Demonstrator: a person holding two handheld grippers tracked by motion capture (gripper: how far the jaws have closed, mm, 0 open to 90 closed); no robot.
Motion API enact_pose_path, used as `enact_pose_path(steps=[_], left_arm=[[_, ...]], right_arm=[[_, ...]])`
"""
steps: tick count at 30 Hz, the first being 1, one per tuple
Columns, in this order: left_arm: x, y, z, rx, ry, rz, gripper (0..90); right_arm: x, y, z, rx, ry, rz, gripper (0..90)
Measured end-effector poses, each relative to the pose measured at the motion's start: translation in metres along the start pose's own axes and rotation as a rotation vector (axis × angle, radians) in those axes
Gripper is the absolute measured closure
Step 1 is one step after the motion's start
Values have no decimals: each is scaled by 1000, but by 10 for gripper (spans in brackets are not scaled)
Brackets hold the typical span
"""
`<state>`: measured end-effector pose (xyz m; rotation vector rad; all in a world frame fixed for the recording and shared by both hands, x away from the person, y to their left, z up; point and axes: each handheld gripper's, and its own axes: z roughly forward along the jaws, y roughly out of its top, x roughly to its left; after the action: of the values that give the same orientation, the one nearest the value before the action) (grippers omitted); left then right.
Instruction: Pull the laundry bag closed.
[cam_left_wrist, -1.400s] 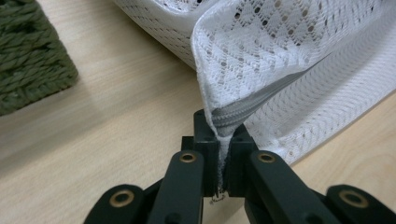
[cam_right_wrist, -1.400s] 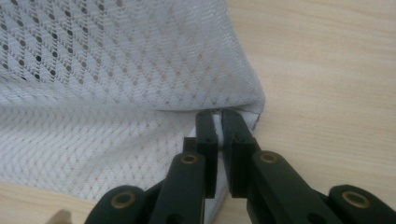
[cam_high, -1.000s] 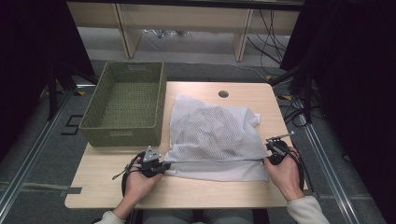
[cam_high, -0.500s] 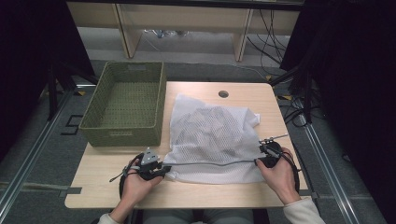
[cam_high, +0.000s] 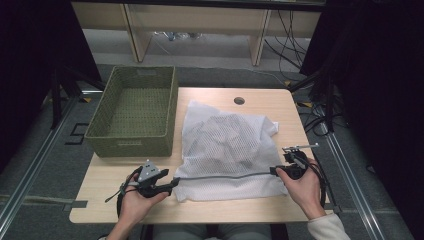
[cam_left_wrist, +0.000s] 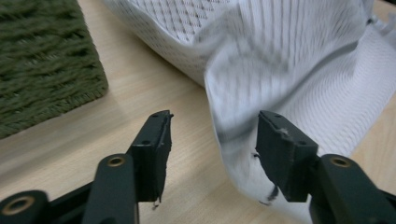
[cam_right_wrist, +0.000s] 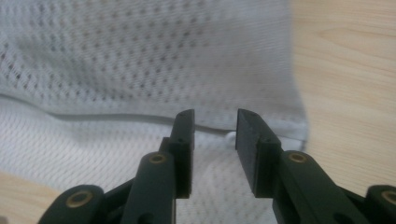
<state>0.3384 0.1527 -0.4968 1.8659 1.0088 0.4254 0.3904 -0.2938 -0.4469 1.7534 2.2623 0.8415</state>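
High view: white mesh garment (cam_high: 231, 150) lies flat on the worktop (cam_high: 280, 107) between my left claw (cam_high: 174, 183) and right claw (cam_high: 274, 171); both have just been opening, gripping nothing.

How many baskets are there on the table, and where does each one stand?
1. The green woven basket stands on the table's far left corner, left of the white mesh cloth. Nothing suggests another one is hidden.

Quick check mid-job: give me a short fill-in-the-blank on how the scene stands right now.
1. The white mesh garment lies on the ____.
2. The green woven basket holds ____.
3. The left gripper has its jaws ____.
4. The right gripper sits at the garment's ____ side.

Missing words: table; nothing; open; right
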Motion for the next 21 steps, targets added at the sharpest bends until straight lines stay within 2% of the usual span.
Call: enact_pose_path(steps=[1,2,4,9,11,12,13,14,15,16,17,18,21], left_arm=[[0,0,-2,-8,5,0,424],[0,0,-5,-11,8,7,412],[1,-1,-8,-26,8,12,392],[3,-4,-11,-54,23,19,363],[3,-7,-11,-62,25,38,361],[2,-8,-11,-63,24,26,360],[2,-8,-11,-64,23,32,360],[2,-8,-11,-64,23,32,359],[1,-10,-10,-85,12,17,357],[0,-11,-10,-77,22,19,355],[0,-11,-10,-77,22,19,348],[0,-14,-8,-94,18,28,334],[-1,-17,-6,-100,13,17,322]], right_arm=[[-3,0,-1,-4,11,-17,683],[-5,-1,-2,-3,4,12,683],[-9,-3,-3,-2,-3,32,682],[-15,-7,-3,12,-18,49,679],[-16,-10,-4,7,-3,47,678],[-18,-12,-4,7,-4,46,675],[-15,-13,-5,19,-16,91,673],[-15,-13,-5,19,-16,91,673],[-18,-16,-6,30,-70,59,665],[-18,-17,-6,27,-89,74,662],[-15,-19,-6,22,-107,119,659],[-21,-20,-6,25,-78,65,658],[-24,-21,-7,33,-61,73,655]])
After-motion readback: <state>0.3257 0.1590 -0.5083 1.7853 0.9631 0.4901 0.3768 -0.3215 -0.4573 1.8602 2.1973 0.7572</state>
